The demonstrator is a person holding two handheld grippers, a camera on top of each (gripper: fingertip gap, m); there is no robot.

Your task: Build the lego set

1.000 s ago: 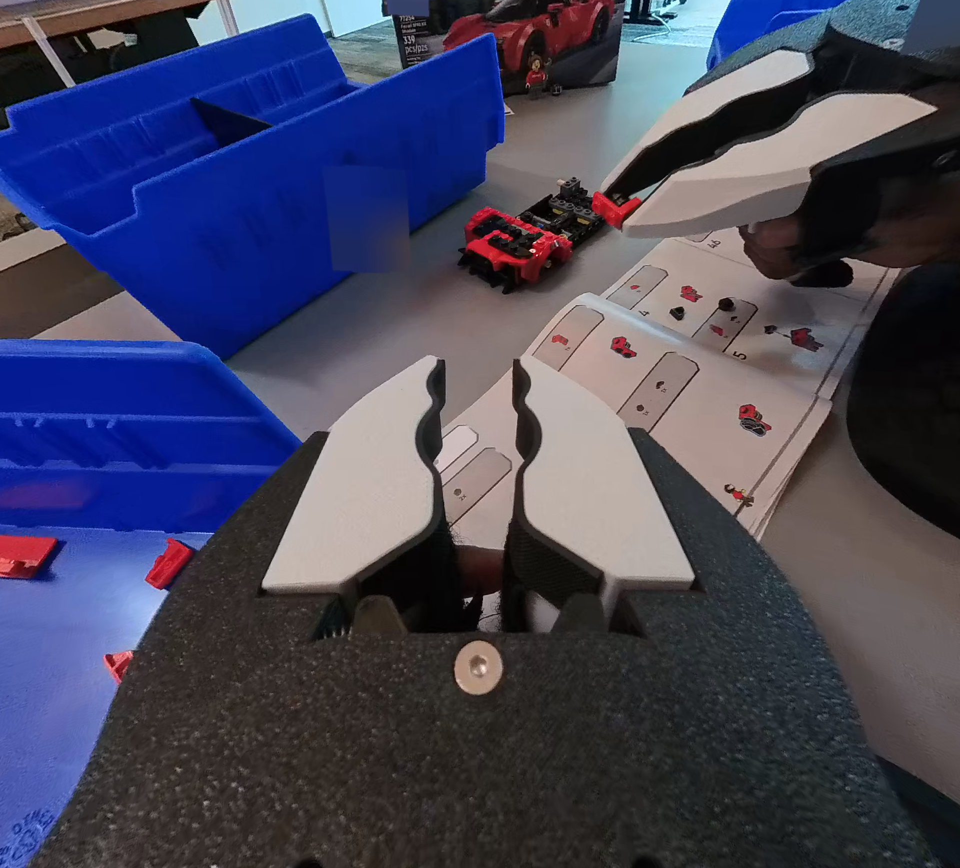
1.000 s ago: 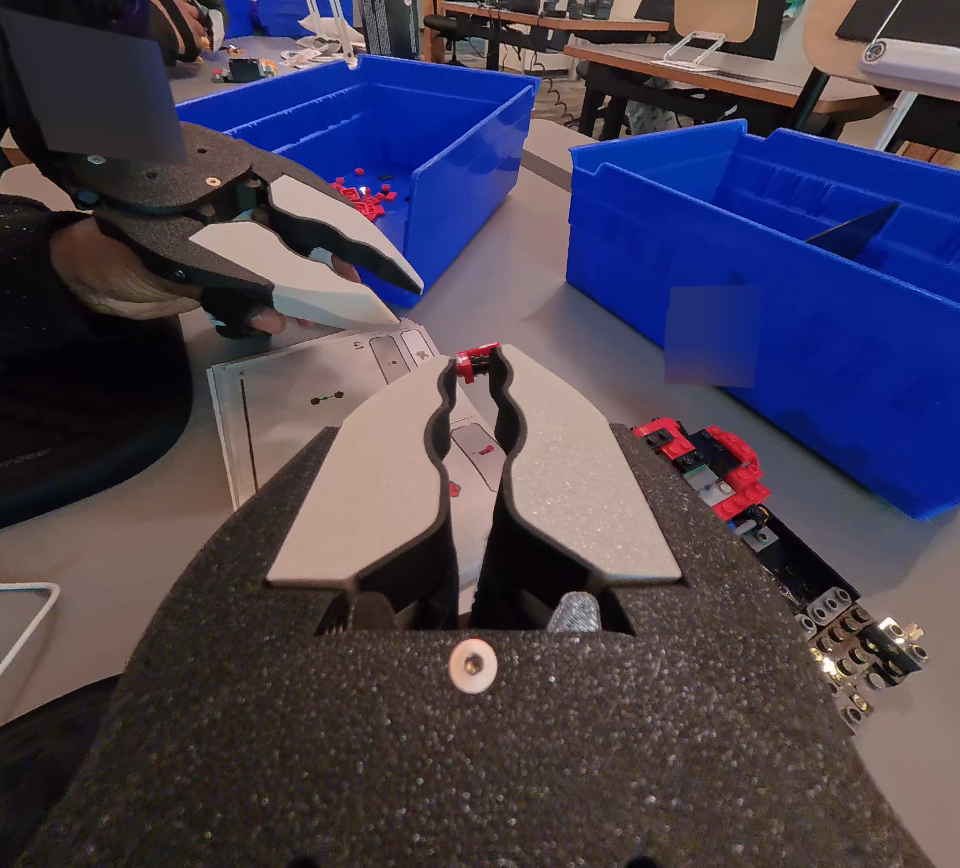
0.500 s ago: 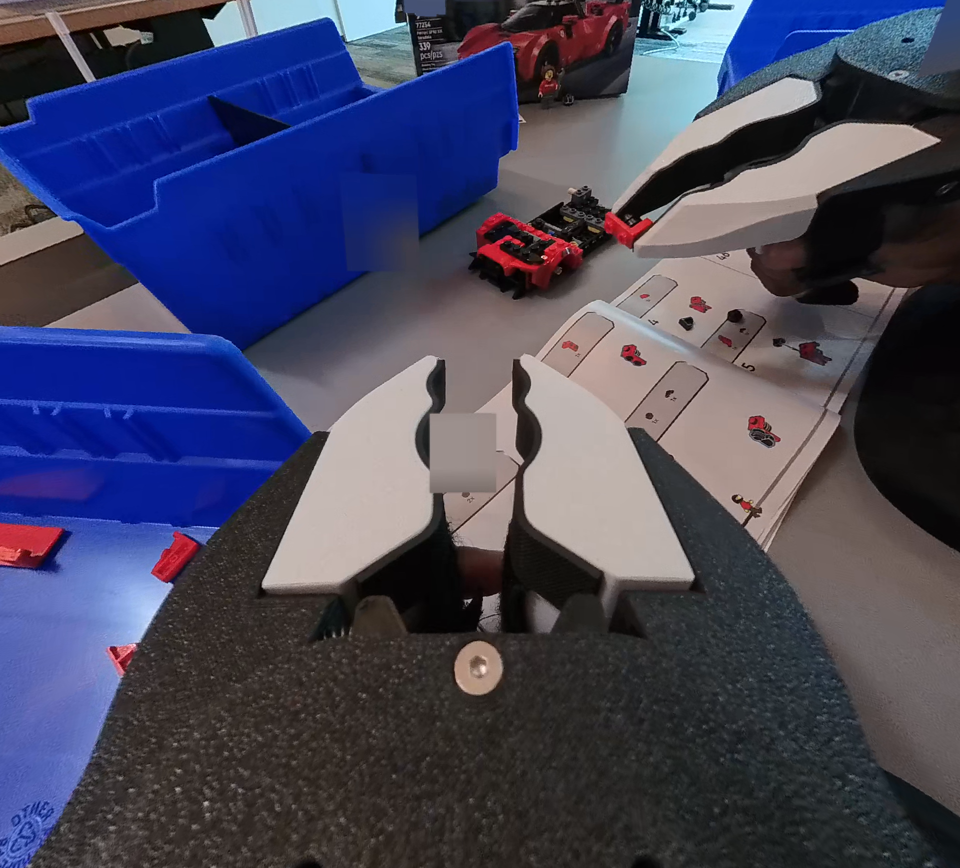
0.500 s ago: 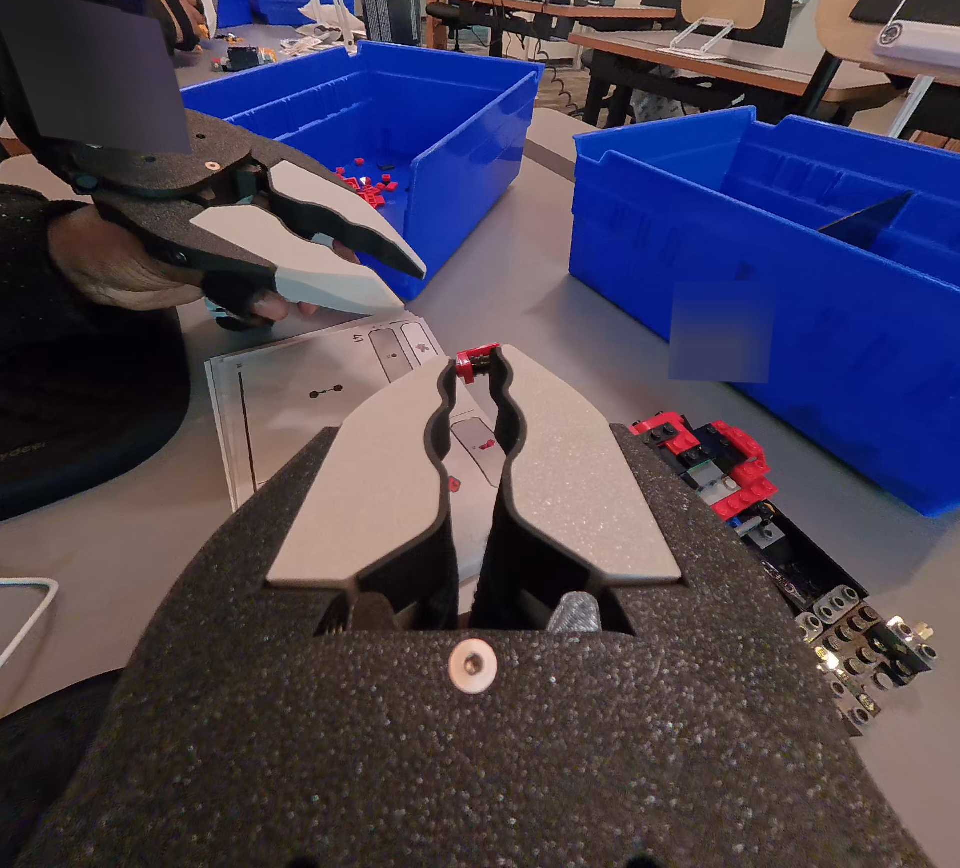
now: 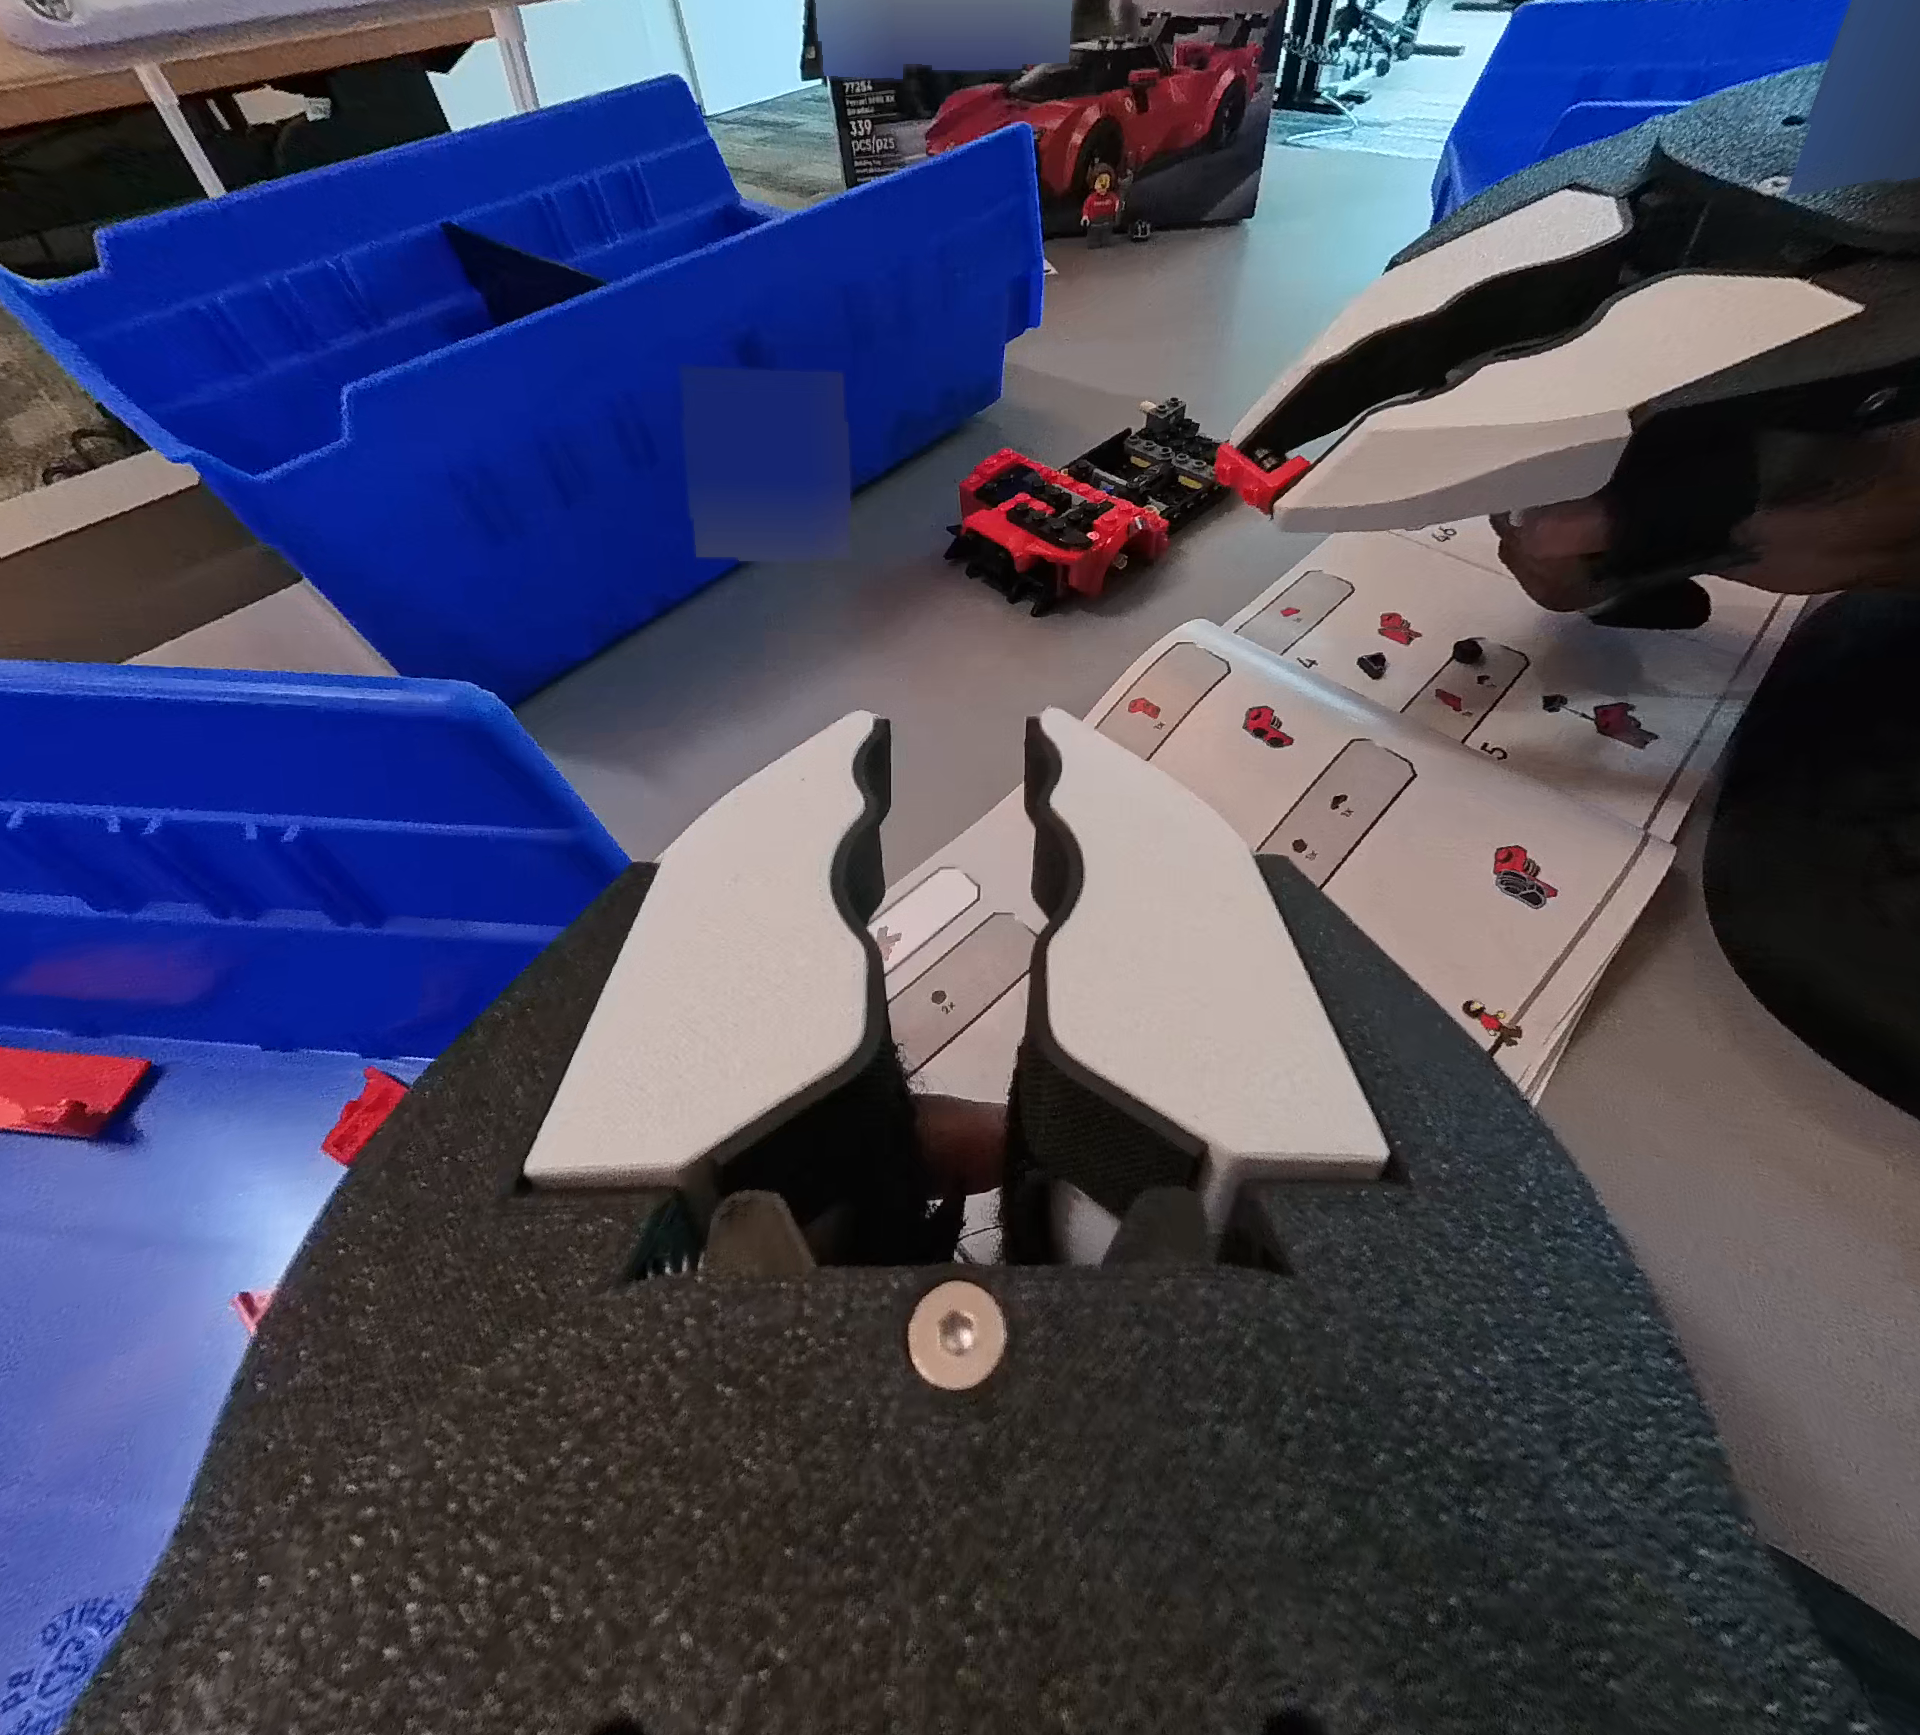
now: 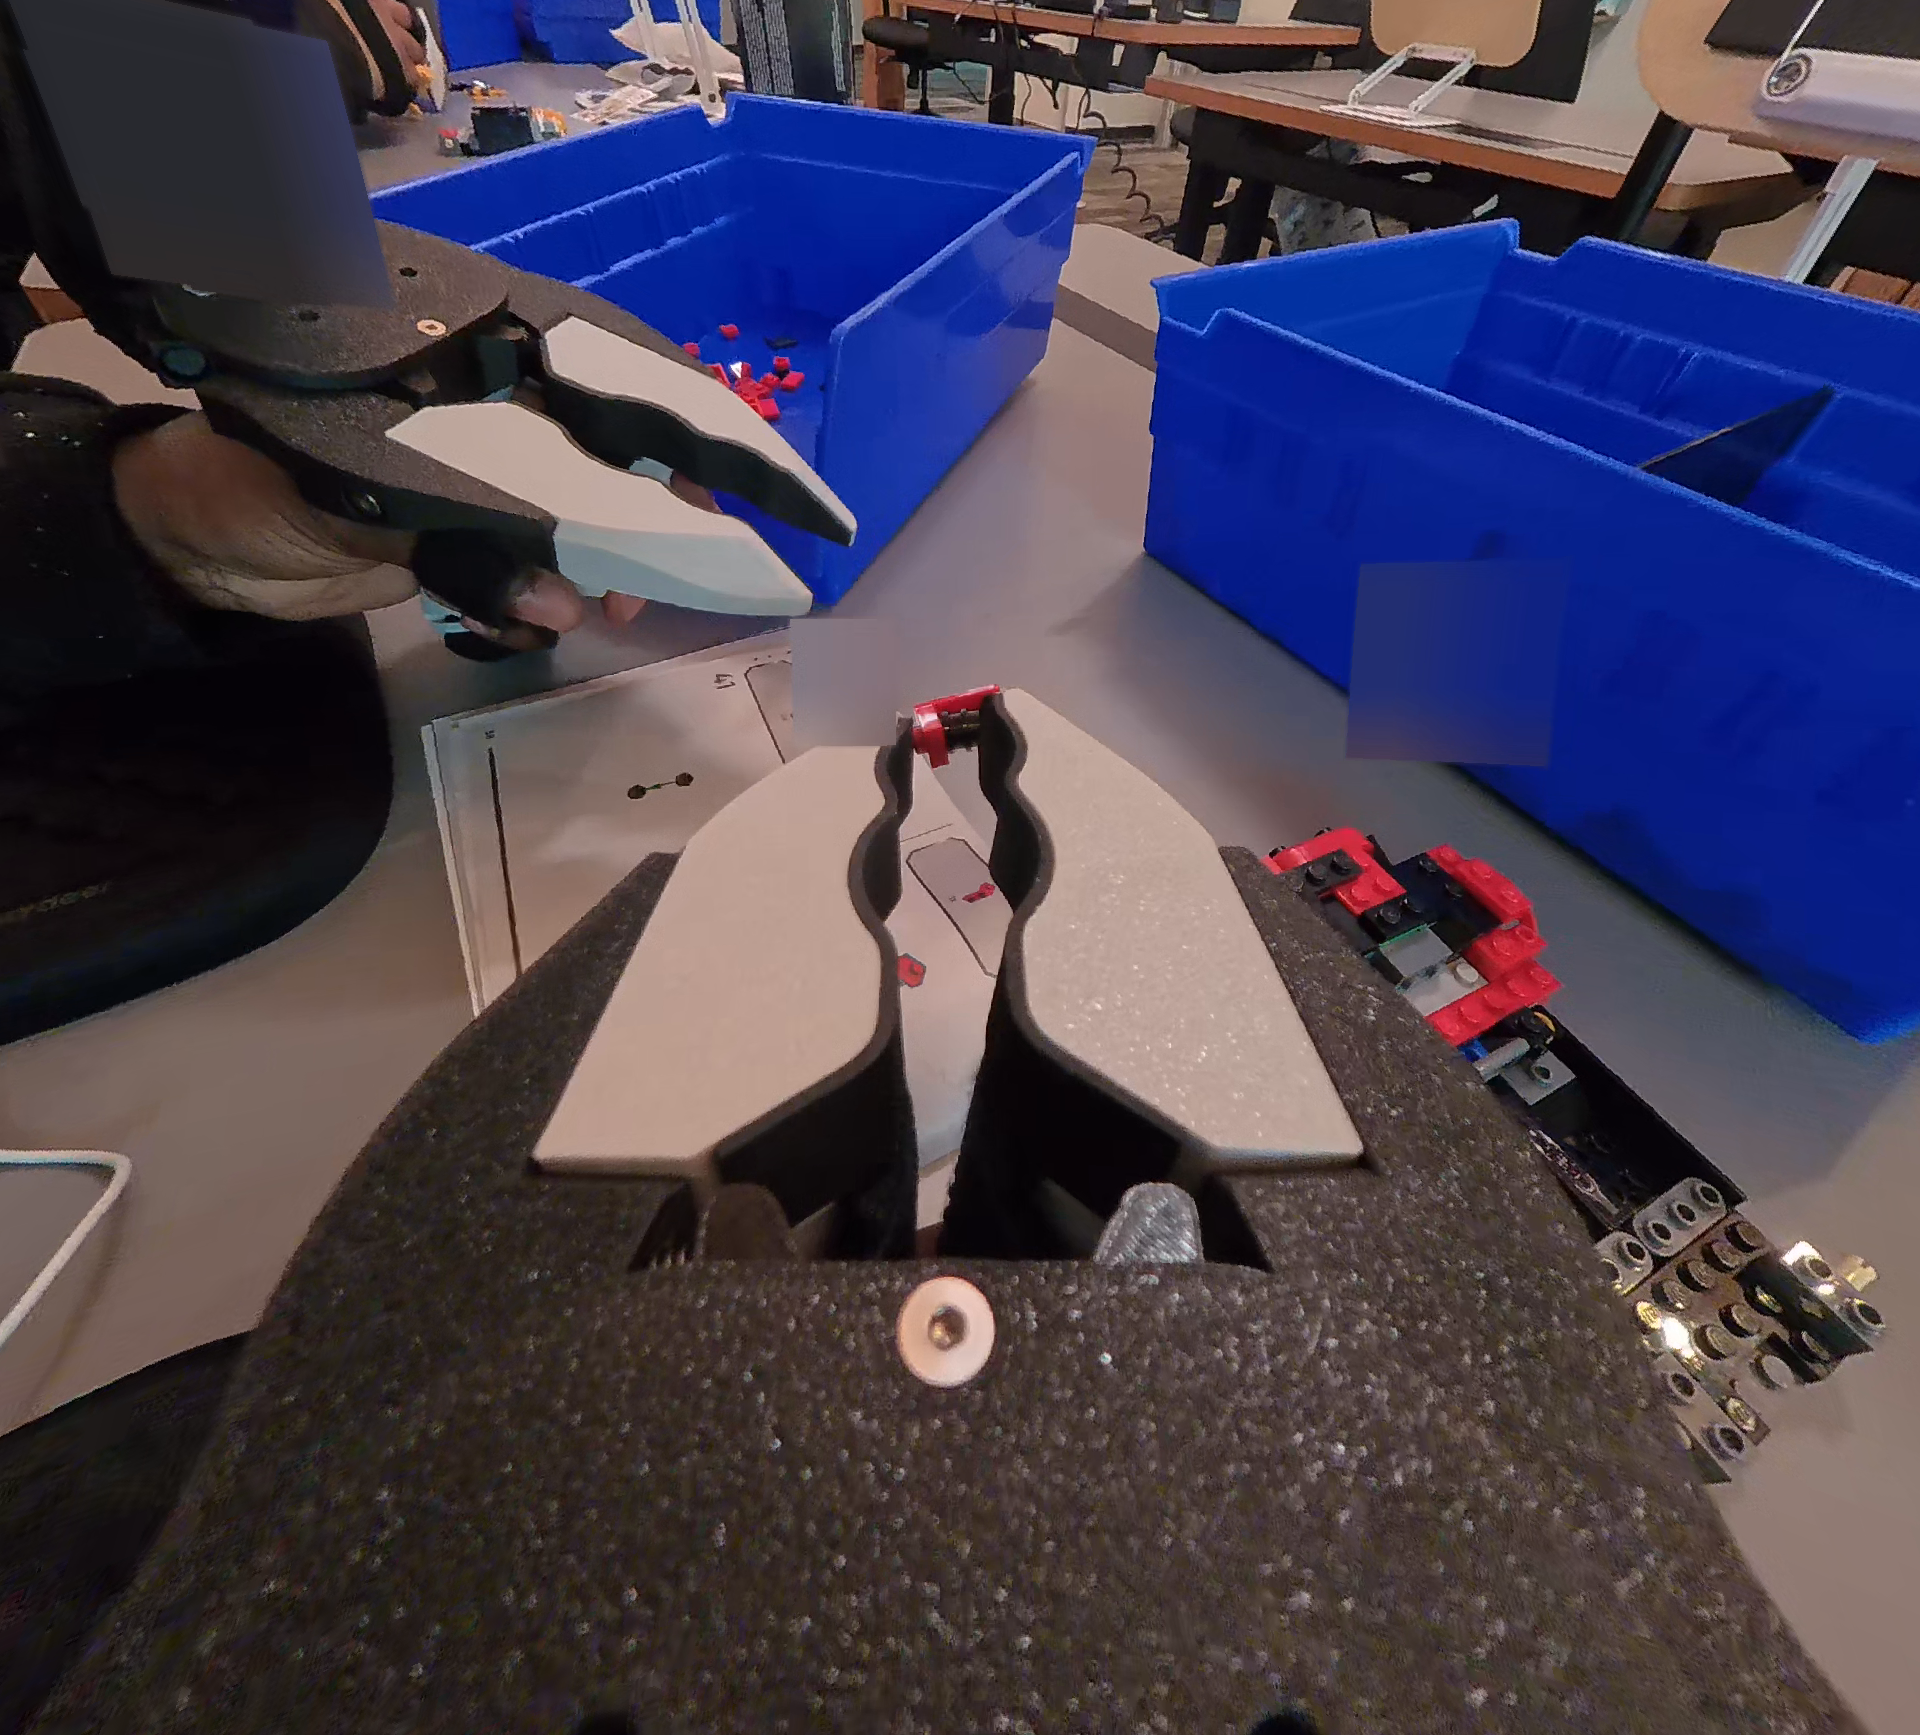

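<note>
1. Logging from my remote station, largest first: I see the grey table (image 5: 790, 646) carrying two blue bins. The divided bin (image 5: 499, 397) stands at the far side; the near bin (image 5: 239, 864) sits to my left, with loose red pieces (image 6: 764, 381) on its floor.
2. Set box (image 5: 1143, 54) with a red car pictured on it stands upright behind the divided bin.
3. Instruction booklet (image 5: 1392, 812) lies open and flat, under both tools.
4. Left gripper (image 5: 956, 740): fingers parted by a moderate gap, nothing between them; it hangs over the booklet's near edge, beside the near bin.
5. Right gripper (image 6: 958, 717): fingers drawn close, pinching a small red piece (image 6: 943, 721) at the very tips, held above the booklet.
6. Partly built car (image 5: 1081, 511), red and black, rests on the table between the divided bin and the booklet. In the left wrist view the red piece (image 5: 1259, 472) sits just beside its rear end; I cannot tell whether they touch.
7. Minifigure (image 5: 1103, 202) stands in front of the set box.
</note>
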